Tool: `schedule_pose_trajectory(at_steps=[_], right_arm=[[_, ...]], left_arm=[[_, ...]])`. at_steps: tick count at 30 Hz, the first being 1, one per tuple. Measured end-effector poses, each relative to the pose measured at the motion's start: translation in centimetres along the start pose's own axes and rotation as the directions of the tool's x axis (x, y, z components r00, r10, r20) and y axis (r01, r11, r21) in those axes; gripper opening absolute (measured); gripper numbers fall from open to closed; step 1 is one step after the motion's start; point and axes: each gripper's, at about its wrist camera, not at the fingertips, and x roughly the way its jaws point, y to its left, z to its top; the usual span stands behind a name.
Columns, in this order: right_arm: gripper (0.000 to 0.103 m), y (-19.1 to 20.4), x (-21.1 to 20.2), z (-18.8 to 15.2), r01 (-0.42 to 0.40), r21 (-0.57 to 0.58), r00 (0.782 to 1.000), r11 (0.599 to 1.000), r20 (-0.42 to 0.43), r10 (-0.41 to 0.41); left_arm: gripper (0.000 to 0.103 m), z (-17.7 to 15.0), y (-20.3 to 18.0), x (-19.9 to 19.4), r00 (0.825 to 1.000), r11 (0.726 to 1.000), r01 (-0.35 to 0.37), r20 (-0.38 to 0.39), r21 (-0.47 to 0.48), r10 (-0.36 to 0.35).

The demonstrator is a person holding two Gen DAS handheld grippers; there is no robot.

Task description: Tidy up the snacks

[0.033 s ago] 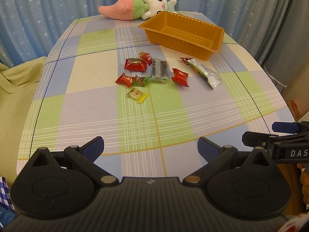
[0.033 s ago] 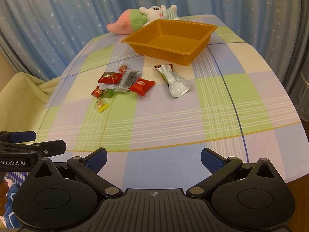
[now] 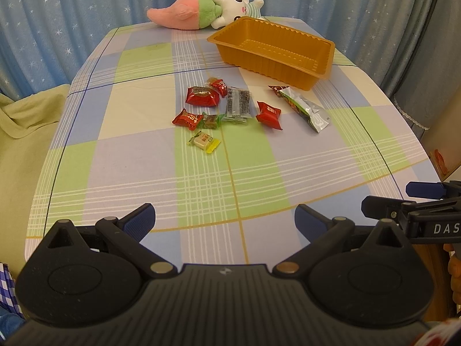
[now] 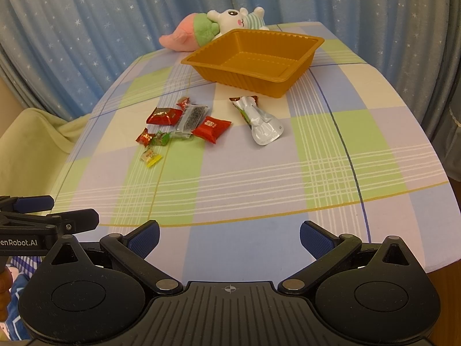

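Note:
Several wrapped snacks lie loose mid-table: red packets (image 3: 202, 96) (image 4: 211, 127), a clear dark-printed packet (image 3: 238, 105) (image 4: 192, 117), a yellow candy (image 3: 204, 142) (image 4: 150, 157) and a silver pouch (image 3: 306, 109) (image 4: 261, 122). An empty orange tray (image 3: 322, 70) (image 4: 305, 63) stands behind them. My left gripper (image 3: 224, 220) is open and empty above the near table edge. My right gripper (image 4: 229, 238) is open and empty, level with it to the right; its side shows in the left wrist view (image 3: 409, 210).
A pink, green and white plush toy (image 3: 201, 11) (image 4: 213, 27) lies at the table's far edge. Blue starred curtains (image 3: 86, 5) hang behind. A pale green cloth-covered seat (image 3: 23, 132) sits to the left. The checked tablecloth (image 4: 259, 178) covers the table.

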Motion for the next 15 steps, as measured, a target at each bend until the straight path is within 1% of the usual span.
schedule_pose_trajectory(at_steps=[15], right_arm=[[0.103, -0.05, 0.34, 0.25, -0.002, -0.001, 1.0, 1.0, -0.006, 0.002]], left_arm=[[0.103, 0.4, -0.06, 0.43, 1.0, 1.0, -0.004, -0.009, -0.008, 0.004]])
